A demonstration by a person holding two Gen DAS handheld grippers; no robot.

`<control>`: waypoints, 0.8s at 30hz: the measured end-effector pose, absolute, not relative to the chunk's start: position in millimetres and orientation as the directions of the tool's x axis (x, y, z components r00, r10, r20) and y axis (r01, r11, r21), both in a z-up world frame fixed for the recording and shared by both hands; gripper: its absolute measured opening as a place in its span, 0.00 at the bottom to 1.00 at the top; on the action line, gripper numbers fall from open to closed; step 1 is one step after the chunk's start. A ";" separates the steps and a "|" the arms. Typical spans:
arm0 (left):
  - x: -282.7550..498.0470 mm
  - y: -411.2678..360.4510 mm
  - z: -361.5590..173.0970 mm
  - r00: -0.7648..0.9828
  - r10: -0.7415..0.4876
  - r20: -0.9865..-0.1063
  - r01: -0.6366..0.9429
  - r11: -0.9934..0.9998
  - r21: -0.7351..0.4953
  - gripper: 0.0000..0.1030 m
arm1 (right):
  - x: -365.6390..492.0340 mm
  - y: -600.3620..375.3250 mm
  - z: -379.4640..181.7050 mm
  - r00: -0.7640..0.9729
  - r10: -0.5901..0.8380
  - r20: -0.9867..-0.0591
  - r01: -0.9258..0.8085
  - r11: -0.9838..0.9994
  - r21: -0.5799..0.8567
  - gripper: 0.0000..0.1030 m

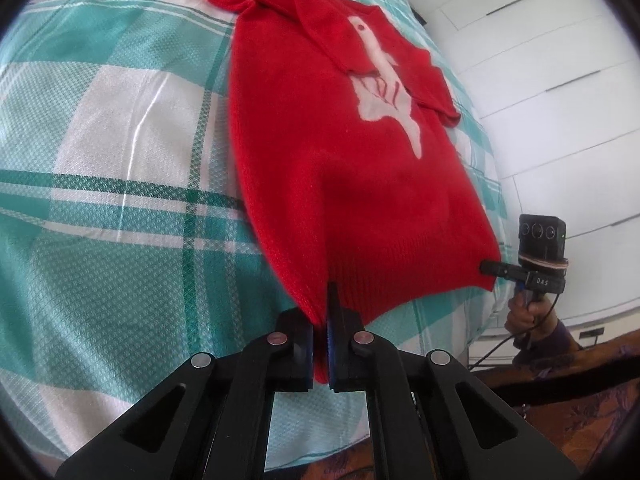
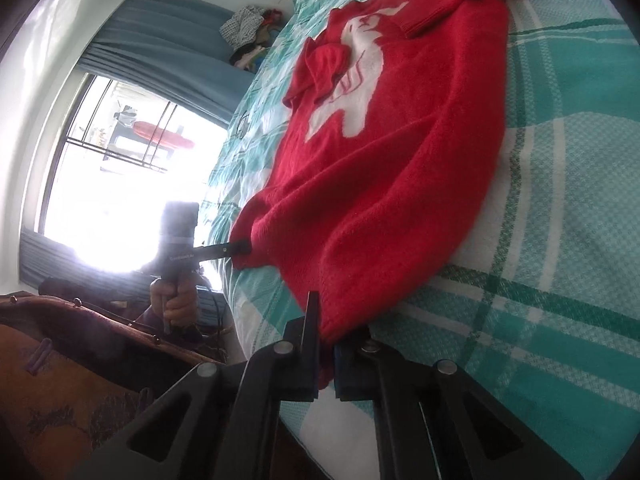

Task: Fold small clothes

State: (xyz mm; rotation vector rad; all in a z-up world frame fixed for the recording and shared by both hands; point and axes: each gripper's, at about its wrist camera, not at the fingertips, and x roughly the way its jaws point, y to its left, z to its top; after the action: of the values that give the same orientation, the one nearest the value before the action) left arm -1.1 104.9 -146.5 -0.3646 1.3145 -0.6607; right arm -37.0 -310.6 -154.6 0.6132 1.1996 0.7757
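Sweater [image 2: 400, 152] collar beyond the top edge

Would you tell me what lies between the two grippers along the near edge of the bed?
The red sweater's ribbed hem spans it: the left gripper pinches one corner, the right gripper the other, clearest in the left wrist view.

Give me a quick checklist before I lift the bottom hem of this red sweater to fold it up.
1. Left gripper shut on one hem corner of the red sweater: ok.
2. Right gripper shut on the other hem corner: ok.
3. Sleeves folded in over the front: ok.
4. Sweater body flat: not ok, wrinkles run up from the hem.
5. Bedsheet caught in either grip: cannot tell.
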 end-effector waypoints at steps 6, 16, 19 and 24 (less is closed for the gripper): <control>-12.5 97.8 -137.9 0.079 -0.547 -0.834 0.316 0.807 -0.499 0.02 | -64.5 -333.7 -139.0 0.150 0.736 -0.660 -0.146 0.677 0.721 0.04; -11.1 88.7 -159.1 0.086 -0.441 -0.893 0.312 0.864 -0.396 0.02 | -73.8 -334.4 -157.3 0.145 0.645 -0.750 -0.122 0.764 0.633 0.04; -11.5 82.2 -160.7 0.111 -0.404 -0.908 0.330 0.877 -0.350 0.02 | -72.1 -333.2 -175.3 0.130 0.610 -0.782 -0.106 0.792 0.601 0.03; -14.7 79.2 -159.3 0.148 -0.372 -0.916 0.334 0.891 -0.308 0.05 | -71.1 -332.9 -175.9 0.148 0.592 -0.792 -0.108 0.806 0.582 0.03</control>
State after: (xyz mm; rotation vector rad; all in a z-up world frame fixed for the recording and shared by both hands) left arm -14.7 79.2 -159.3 -0.0338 1.3282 -0.5077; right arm -71.1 -332.9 -175.9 0.4389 1.3368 0.5270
